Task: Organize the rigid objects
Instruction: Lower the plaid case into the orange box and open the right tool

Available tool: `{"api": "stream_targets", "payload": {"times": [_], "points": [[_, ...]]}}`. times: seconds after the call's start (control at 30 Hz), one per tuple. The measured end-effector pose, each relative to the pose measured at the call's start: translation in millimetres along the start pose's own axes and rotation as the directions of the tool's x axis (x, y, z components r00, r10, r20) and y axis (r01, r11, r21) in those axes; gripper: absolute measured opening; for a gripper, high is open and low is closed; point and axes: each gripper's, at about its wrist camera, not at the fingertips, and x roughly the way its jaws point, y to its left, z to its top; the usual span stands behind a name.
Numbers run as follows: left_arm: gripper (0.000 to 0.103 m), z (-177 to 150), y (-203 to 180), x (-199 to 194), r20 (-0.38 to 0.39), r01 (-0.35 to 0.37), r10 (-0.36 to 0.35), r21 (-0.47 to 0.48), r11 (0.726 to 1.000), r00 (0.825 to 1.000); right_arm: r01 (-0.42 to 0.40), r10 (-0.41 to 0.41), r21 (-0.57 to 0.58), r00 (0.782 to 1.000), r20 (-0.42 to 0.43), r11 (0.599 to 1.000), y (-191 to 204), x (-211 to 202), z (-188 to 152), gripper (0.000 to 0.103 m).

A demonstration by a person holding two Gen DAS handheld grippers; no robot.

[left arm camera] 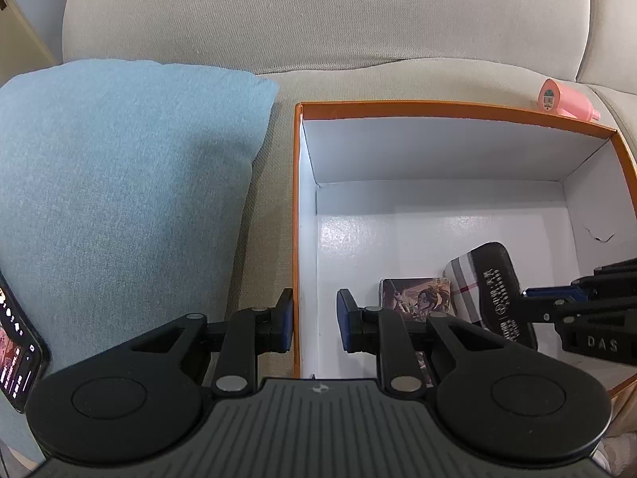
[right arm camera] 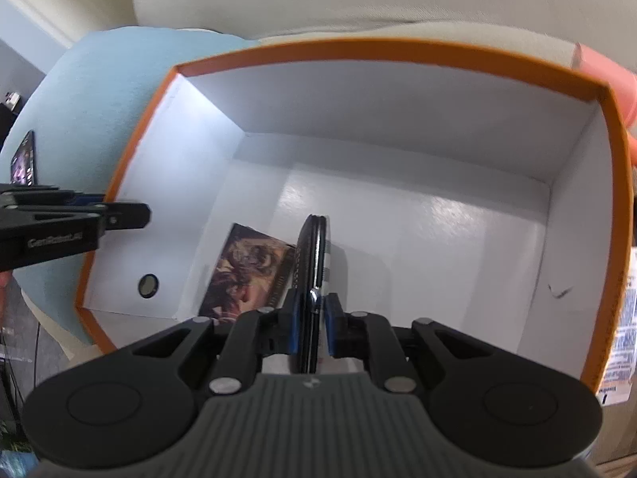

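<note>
Left gripper (left arm camera: 314,318): marked "GenRobot.ai", jaws clamped on near left wall of box (left arm camera: 438,105), 1 pad outside, 1 inside.
Right gripper (right arm camera: 312,318): marked "DAS", jaws closed on case (right arm camera: 314,255), held on edge inside the box just above the floor; black with a checked panel, white lettering too small to read.
Card (left arm camera: 414,294): illustrated figure, flat on box floor, just beside the case.
Box: orange outside, white inside.
Phone (left arm camera: 16,350): screen lit, on blue pillow (left arm camera: 119,179), left of box.
Pink bottle (left arm camera: 561,99): barcode label, beyond far right corner.
Sofa (left arm camera: 318,12): beige, beneath and behind.
</note>
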Motion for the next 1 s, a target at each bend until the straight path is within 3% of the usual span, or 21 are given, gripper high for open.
{"api": "stream_targets", "payload": {"times": [0.13, 0.27, 0.43, 0.63, 0.87, 1.0], "points": [[0.024, -1, -2, -1, 0.001, -0.006, 0.006, -0.006, 1.0, 1.0, 0.033, -0.033, 0.001, 0.999, -0.04, 0.999, -3, 11, 6, 0.022], [0.024, -4, -4, -5, 0.001, -0.008, 0.008, -0.002, 1.0, 1.0, -0.004, 0.008, 0.037, 0.995, -0.099, 0.999, -3, 26, 4, 0.022], [0.024, -6, -5, -5, 0.001, -0.005, 0.005, -0.011, 1.0, 1.0, -0.016, 0.011, -0.05, 0.995, -0.095, 0.999, 18, 33, 5, 0.021], [0.024, -8, -5, -5, 0.001, -0.001, 0.001, -0.002, 1.0, 1.0, -0.059, 0.052, -0.038, 0.986, -0.157, 0.998, 34, 48, 3, 0.022], [0.024, -7, -5, -6, -0.008, -0.001, 0.001, 0.013, 1.0, 1.0, -0.021, 0.021, 0.001, 0.976, -0.217, 1.0, 29, 60, -2, 0.027], [0.03, -4, -7, -17, 0.054, -0.072, 0.07, 0.036, 0.997, 0.996, -0.023, 0.016, -0.027, 0.972, -0.236, 0.999, 34, 61, -5, 0.035]]}}
